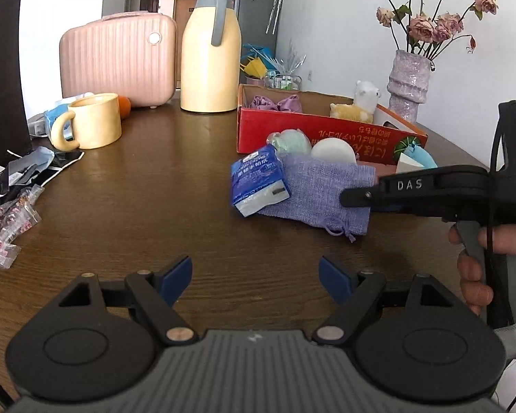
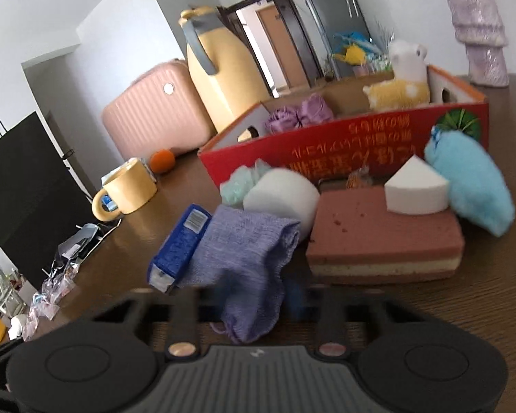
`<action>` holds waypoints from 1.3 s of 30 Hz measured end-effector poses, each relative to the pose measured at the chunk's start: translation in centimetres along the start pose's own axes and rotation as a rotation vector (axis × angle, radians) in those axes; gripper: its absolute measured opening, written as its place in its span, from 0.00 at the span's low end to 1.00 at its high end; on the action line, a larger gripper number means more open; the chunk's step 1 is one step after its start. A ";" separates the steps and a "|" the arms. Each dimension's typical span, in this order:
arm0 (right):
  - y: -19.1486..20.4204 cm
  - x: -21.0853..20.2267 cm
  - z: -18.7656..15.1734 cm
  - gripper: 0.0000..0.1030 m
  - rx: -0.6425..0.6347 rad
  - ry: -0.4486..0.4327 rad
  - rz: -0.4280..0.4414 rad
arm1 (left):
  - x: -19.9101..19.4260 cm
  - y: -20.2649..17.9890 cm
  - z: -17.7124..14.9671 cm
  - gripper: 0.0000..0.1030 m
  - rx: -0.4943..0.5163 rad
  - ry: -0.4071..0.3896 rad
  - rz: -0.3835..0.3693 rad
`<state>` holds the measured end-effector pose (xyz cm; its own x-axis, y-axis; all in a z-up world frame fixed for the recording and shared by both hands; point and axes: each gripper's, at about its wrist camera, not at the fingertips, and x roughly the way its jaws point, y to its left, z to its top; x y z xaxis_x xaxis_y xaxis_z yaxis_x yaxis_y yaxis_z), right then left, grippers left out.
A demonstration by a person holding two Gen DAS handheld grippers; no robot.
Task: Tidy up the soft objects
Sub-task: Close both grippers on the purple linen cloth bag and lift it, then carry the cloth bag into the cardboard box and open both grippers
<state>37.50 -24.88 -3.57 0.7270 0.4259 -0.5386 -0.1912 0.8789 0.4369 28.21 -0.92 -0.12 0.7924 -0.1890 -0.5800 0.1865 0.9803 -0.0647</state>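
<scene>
A red cardboard box (image 1: 313, 134) (image 2: 326, 151) holds a yellow-and-white plush alpaca (image 1: 356, 105) (image 2: 400, 79) and a purple fabric item (image 1: 275, 102) (image 2: 299, 113). In front of it lie a lilac drawstring pouch (image 1: 320, 192) (image 2: 247, 251), a blue tissue pack (image 1: 258, 182) (image 2: 179, 244), a white round sponge (image 2: 282, 196), a mint puff (image 2: 237, 182), a pink layered sponge (image 2: 382, 241), a white wedge sponge (image 2: 416, 189) and a blue fluffy item (image 2: 471, 186). My left gripper (image 1: 256, 278) is open above bare table. My right gripper (image 2: 258, 296) is at the pouch's near edge, blurred; it shows from the side in the left wrist view (image 1: 347, 198).
A yellow thermos jug (image 1: 210, 51), pink case (image 1: 117, 58), yellow mug (image 1: 93, 120), orange (image 1: 124, 106) and lilac vase with dried roses (image 1: 409, 82) stand at the back. Candy wrappers (image 1: 7, 227) and a black bag (image 1: 3, 72) are on the left.
</scene>
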 end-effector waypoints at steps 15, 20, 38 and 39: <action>-4.2 -12.1 -4.9 0.04 -0.096 0.141 0.137 | 1.0 -3.7 0.0 0.80 0.001 0.028 -0.154; -5.9 -12.7 -4.9 0.21 -0.062 0.092 0.012 | 2.1 -6.1 0.2 0.78 0.013 0.044 -0.261; -6.2 -9.8 -5.0 0.07 -0.034 -0.024 -0.034 | 3.6 -7.5 -0.7 0.08 -0.005 0.080 -0.294; -6.1 -10.1 -5.0 0.06 -0.040 -0.022 -0.032 | 3.4 -7.5 -0.7 0.07 -0.007 0.077 -0.295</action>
<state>28.01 -33.46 -4.44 0.7472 0.3927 -0.5361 -0.1930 0.9002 0.3904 29.15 -8.91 -2.18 0.6578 -0.4612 -0.5955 0.3981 0.8840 -0.2449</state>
